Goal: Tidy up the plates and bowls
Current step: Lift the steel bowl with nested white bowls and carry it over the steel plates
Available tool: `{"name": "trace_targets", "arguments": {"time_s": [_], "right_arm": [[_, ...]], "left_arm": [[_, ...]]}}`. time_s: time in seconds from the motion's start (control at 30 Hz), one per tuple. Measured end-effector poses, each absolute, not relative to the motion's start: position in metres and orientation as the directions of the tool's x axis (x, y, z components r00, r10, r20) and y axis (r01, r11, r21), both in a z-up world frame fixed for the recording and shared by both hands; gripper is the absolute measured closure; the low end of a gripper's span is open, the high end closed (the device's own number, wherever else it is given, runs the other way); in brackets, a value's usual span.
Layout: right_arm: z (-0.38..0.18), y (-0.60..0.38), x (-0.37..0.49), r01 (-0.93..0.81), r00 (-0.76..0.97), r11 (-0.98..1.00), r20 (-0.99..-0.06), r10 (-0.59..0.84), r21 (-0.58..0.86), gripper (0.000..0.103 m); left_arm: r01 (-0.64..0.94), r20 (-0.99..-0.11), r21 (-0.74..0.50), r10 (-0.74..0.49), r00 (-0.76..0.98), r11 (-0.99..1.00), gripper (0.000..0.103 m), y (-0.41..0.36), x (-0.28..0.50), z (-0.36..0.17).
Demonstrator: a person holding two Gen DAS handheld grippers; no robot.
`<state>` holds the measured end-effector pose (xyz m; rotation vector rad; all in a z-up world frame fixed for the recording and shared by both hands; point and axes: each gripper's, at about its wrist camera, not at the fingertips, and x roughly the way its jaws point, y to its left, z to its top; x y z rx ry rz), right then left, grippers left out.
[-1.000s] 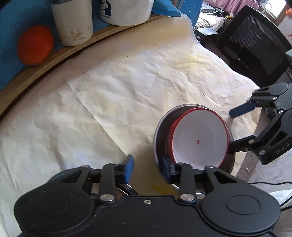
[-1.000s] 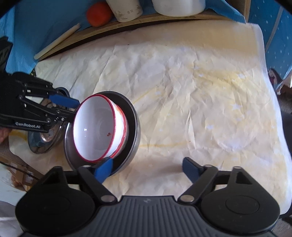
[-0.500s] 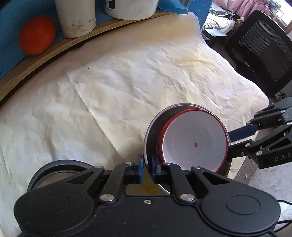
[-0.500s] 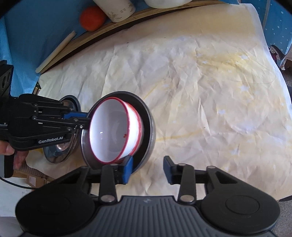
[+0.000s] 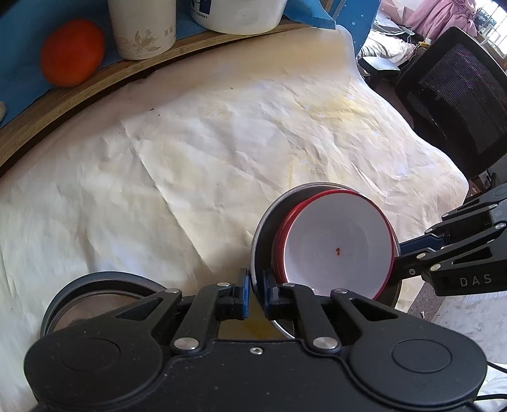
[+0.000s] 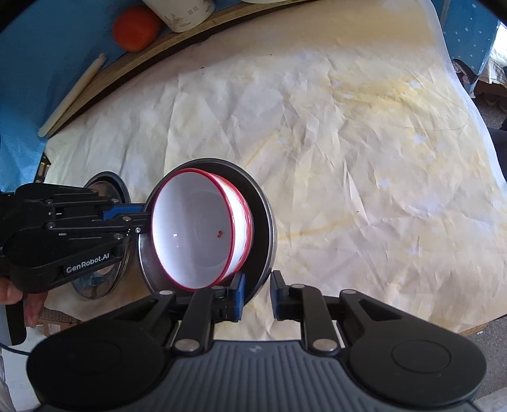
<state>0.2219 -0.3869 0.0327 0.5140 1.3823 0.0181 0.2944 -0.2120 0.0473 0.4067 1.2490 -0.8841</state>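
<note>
A white bowl with a red rim (image 5: 339, 250) (image 6: 196, 241) sits inside a steel bowl (image 5: 263, 228) (image 6: 261, 218), both lifted and tilted above the paper-covered table. My left gripper (image 5: 256, 291) (image 6: 139, 217) is shut on the steel bowl's near rim. My right gripper (image 6: 256, 294) (image 5: 402, 250) grips the opposite rim of the steel bowl, jaws closed around it. A second steel dish (image 5: 98, 294) (image 6: 107, 190) lies on the table under the left gripper.
Crumpled cream paper (image 5: 221, 133) covers the round table. At the back, a wooden ledge holds an orange (image 5: 73, 52), a white cup (image 5: 142, 28) and a white tub (image 5: 240, 14). A black mesh chair (image 5: 456, 104) stands at the right. A pale stick (image 6: 73, 95) lies on the blue cloth.
Both grippers have closed from open onto opposite rims of the steel bowl. The stacked bowls have risen off the table and tilted.
</note>
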Motion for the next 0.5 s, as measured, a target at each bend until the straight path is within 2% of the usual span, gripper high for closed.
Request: {"name": "trace_targets", "arguments": {"time_s": [0.3,0.5], "right_arm": [[0.02,-0.38,0.225,0.312,0.196,0.882,-0.932,0.304,0.354,0.083],[0.014,-0.391,0.221,0.336,0.196,0.848,-0.911,0.363,0.411,0.084]], "left_arm": [[0.76,-0.931,-0.19,-0.36,0.061,0.622,0.094,-0.211,0.293,0.046],[0.754,-0.925,-0.219,-0.378,0.041,0.619,0.095,-0.208,0.297,0.044]]}}
